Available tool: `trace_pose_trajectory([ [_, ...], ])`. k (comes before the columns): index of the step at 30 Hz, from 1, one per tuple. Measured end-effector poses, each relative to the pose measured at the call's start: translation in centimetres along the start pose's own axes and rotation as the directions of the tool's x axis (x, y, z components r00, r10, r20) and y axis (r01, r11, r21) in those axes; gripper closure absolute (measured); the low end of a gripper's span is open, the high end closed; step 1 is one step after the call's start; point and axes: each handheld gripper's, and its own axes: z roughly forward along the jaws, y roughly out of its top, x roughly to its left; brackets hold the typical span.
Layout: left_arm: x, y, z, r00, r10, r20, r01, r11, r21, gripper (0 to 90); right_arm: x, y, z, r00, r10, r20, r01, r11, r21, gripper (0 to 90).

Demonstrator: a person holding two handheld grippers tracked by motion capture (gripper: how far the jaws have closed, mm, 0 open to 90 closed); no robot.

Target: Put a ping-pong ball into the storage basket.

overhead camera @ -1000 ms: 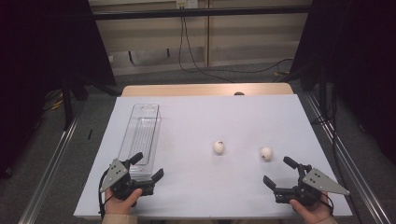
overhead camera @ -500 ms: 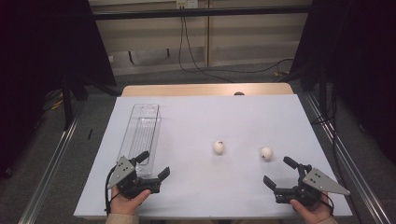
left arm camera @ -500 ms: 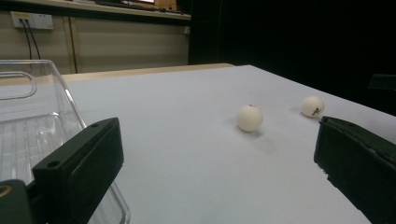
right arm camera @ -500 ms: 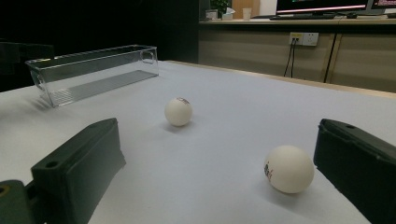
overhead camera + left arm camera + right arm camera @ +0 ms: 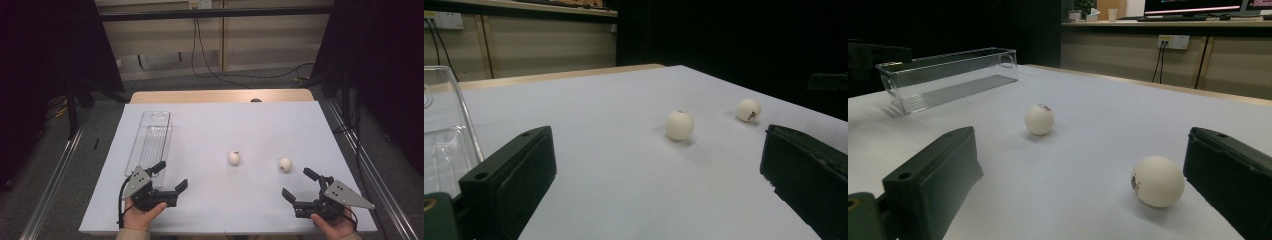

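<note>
Two white balls lie on the white table [image 5: 215, 125]: one near the middle [image 5: 233, 158] [image 5: 680, 125] [image 5: 1039, 119], the other to its right [image 5: 285, 164] [image 5: 748, 110] [image 5: 1157, 180]. My left gripper [image 5: 170, 176] [image 5: 661, 165] is open at the front left, beside the near end of a clear plastic container [image 5: 150, 142] [image 5: 444, 145] [image 5: 948, 77], with nothing between its jaws. My right gripper [image 5: 299, 184] [image 5: 1080, 155] is open at the front right. The right ball rests just ahead of it, close to its right jaw and not touching.
The container is empty and runs lengthwise along the table's left side. A wooden strip [image 5: 220, 96] borders the far edge. Metal rails [image 5: 55, 175] flank the table, and cables [image 5: 220, 75] lie on the floor behind.
My left gripper has shifted a little to the right, away from the container's near end. The right gripper and both balls have stayed put.
</note>
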Motion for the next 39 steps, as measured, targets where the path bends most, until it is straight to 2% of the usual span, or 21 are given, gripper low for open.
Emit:
trace_pose_trajectory([
  [18, -1.2, 0.6, 2.2, 0.9991, 0.003, 0.042, -0.004, 0.9998, 0.019, 1.6, 0.0, 0.0, -0.1, 1.0, -0.002, -0.001, 0.002, 1.0, -0.002, 1.0],
  [29, -1.7, 0.6, 3.3, 0.9979, 0.019, 0.062, -0.022, 0.9987, 0.045, 1.7, 0.0, 0.0, 0.0, 1.0, -0.004, -0.001, 0.004, 1.0, -0.001, 1.1],
  [32, -1.9, 0.6, 3.8, 0.9964, 0.037, 0.076, -0.041, 0.9975, 0.057, 1.7, 0.0, 0.0, 0.0, 1.0, -0.006, -0.002, 0.006, 1.0, -0.002, 1.1],
  [34, -2.0, 0.5, 4.0, 0.9963, 0.029, 0.081, -0.033, 0.9978, 0.057, 1.7, 0.0, 0.0, 0.0, 1.0, -0.008, -0.001, 0.008, 1.0, -0.001, 1.1],
  [35, -2.1, 0.6, 4.2, 0.9952, 0.043, 0.088, -0.049, 0.9968, 0.063, 1.7, 0.0, 0.0, 0.0, 1.0, -0.007, -0.003, 0.007, 1.0, -0.002, 1.2],
  [39, -2.4, 0.6, 4.6, 0.9945, 0.049, 0.093, -0.055, 0.9963, 0.066, 1.7, 0.0, 0.0, 0.0, 0.9999, -0.01, -0.004, 0.01, 1.0, -0.003, 1.3],
])
